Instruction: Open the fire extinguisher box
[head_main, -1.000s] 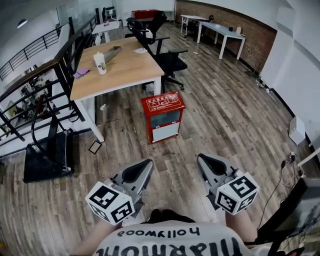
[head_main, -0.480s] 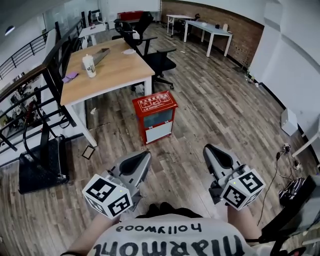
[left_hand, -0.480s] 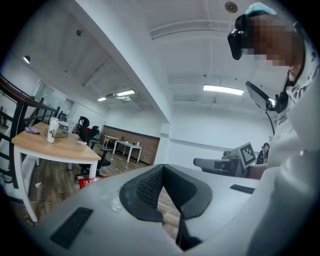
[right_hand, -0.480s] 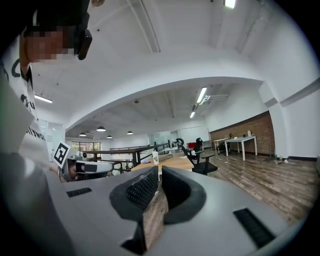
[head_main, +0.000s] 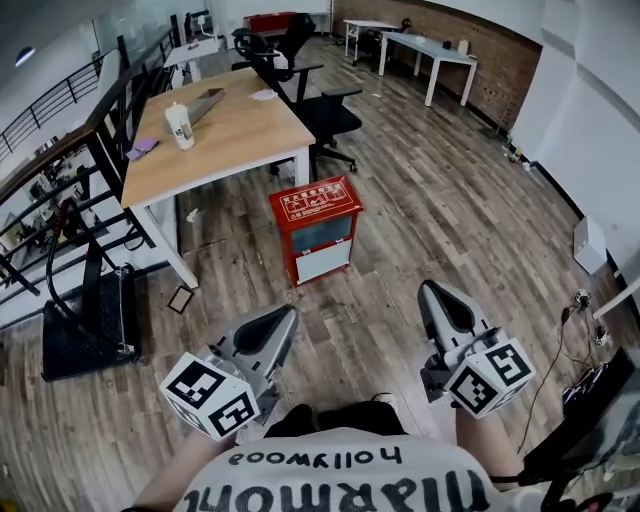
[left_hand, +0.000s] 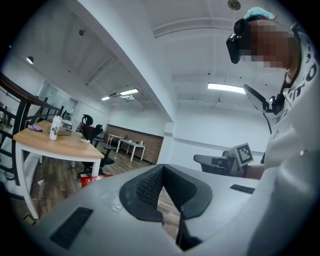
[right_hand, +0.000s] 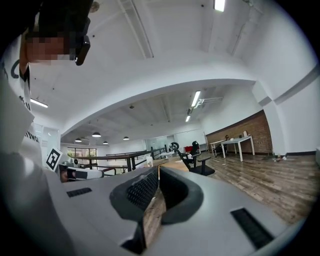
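Observation:
The red fire extinguisher box (head_main: 318, 228) stands closed on the wood floor beside a desk leg, with a glass front panel and a white lower panel. In the left gripper view only a strip of the box (left_hand: 90, 179) shows above the jaws. My left gripper (head_main: 287, 312) is held low at the bottom left, shut and empty, well short of the box. My right gripper (head_main: 430, 290) is level with it at the bottom right, also shut with nothing held. Each gripper shows in the other's view: the right gripper (left_hand: 220, 161) and the left gripper (right_hand: 80, 174).
A wooden desk (head_main: 220, 130) with a white bottle (head_main: 179, 125) stands behind the box, with black office chairs (head_main: 330, 110) beyond. A black railing (head_main: 100, 150) and a black machine (head_main: 85, 320) line the left side. A small dark square (head_main: 181, 298) lies on the floor.
The head view has swayed a little, and both grippers sit slightly lower in it. The box stays closed and both grippers stay shut.

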